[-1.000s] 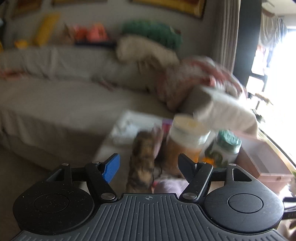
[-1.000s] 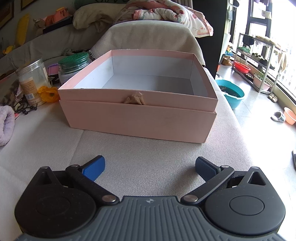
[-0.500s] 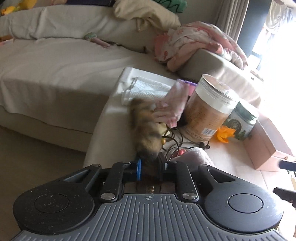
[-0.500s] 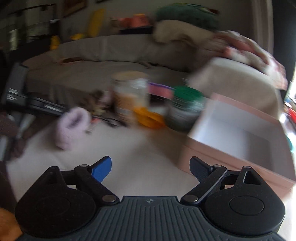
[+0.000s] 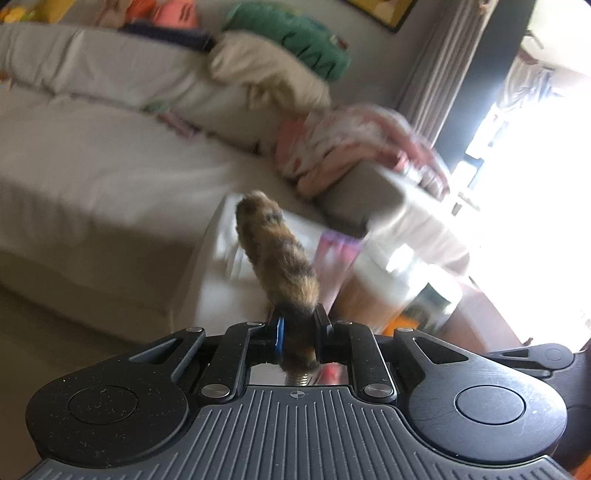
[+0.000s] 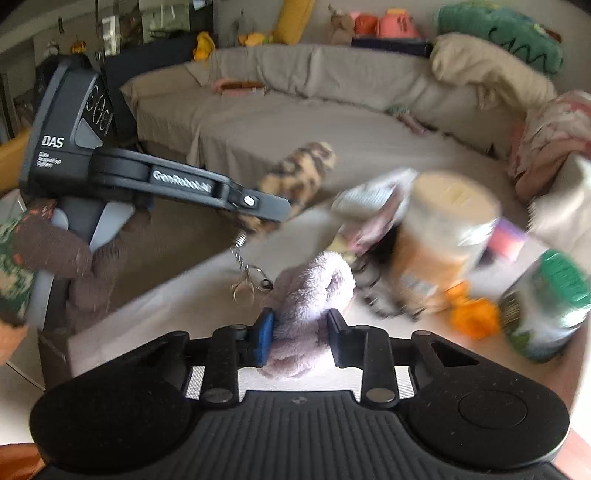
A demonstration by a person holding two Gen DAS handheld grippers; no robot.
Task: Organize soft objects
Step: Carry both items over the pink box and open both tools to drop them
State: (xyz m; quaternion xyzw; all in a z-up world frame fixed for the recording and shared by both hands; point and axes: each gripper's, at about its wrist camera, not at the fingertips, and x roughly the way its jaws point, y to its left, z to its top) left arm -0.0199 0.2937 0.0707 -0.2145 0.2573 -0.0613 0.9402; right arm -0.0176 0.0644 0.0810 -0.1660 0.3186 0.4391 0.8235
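With both grippers clamped, left gripper [image 5: 297,332] pinching the furry tail [image 5: 275,251] at 12 o'clock and right gripper [image 6: 300,332] squeezing the lilac plush [image 6: 310,299], the grips look shallow. The dangling keyring [image 6: 245,284] could snag the cables at 1 o'clock.

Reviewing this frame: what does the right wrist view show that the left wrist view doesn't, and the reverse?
Only the right wrist view shows the right gripper closed on the lilac fluffy item, the keyring spring dangling under the left gripper, and the orange object.

Only the left wrist view shows the bright window.

Both show the left gripper clamping the spotted furry toy, the white-lidded jar and the green plush.
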